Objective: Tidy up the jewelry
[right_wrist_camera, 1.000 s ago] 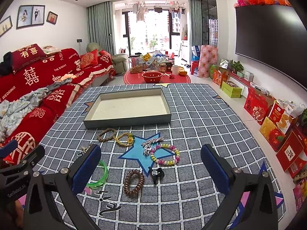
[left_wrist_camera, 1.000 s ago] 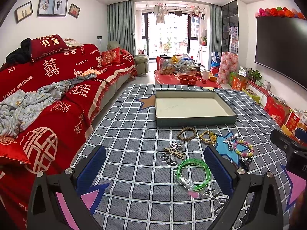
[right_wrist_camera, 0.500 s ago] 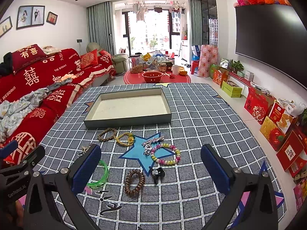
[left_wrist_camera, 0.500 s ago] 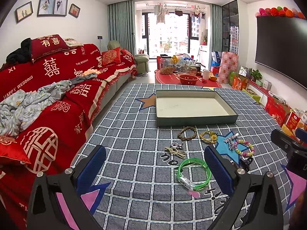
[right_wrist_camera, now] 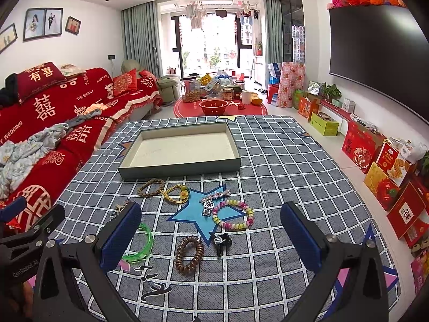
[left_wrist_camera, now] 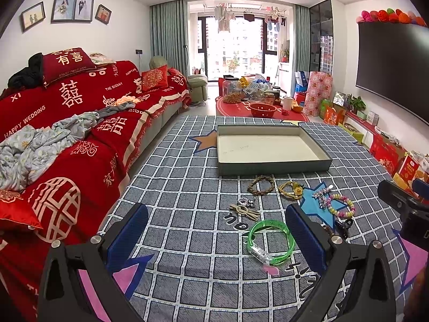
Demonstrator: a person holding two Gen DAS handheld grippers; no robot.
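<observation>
A shallow grey tray [left_wrist_camera: 273, 165] [right_wrist_camera: 177, 171] with nothing in it lies on a checked cloth. In front of it lie several pieces: a green bangle [left_wrist_camera: 270, 238] [right_wrist_camera: 142, 247], a braided brown bracelet [left_wrist_camera: 260, 184] [right_wrist_camera: 150, 187], a yellow cord charm [left_wrist_camera: 291, 187] [right_wrist_camera: 177, 193], a pastel bead bracelet [left_wrist_camera: 341, 205] [right_wrist_camera: 232, 214], a brown coil band [right_wrist_camera: 189, 255], a black clip [right_wrist_camera: 221, 242] and silver pieces [left_wrist_camera: 245, 201] [right_wrist_camera: 211, 200]. My left gripper [left_wrist_camera: 215, 234] is open and empty, near the bangle. My right gripper [right_wrist_camera: 211, 233] is open and empty, above the coil band and clip.
A red sofa [left_wrist_camera: 67, 134] with bedding runs along the left. A red round table [right_wrist_camera: 219, 107] with jars and a bowl stands behind the cloth. Gift boxes [right_wrist_camera: 388, 171] line the right wall under a TV [right_wrist_camera: 375, 61].
</observation>
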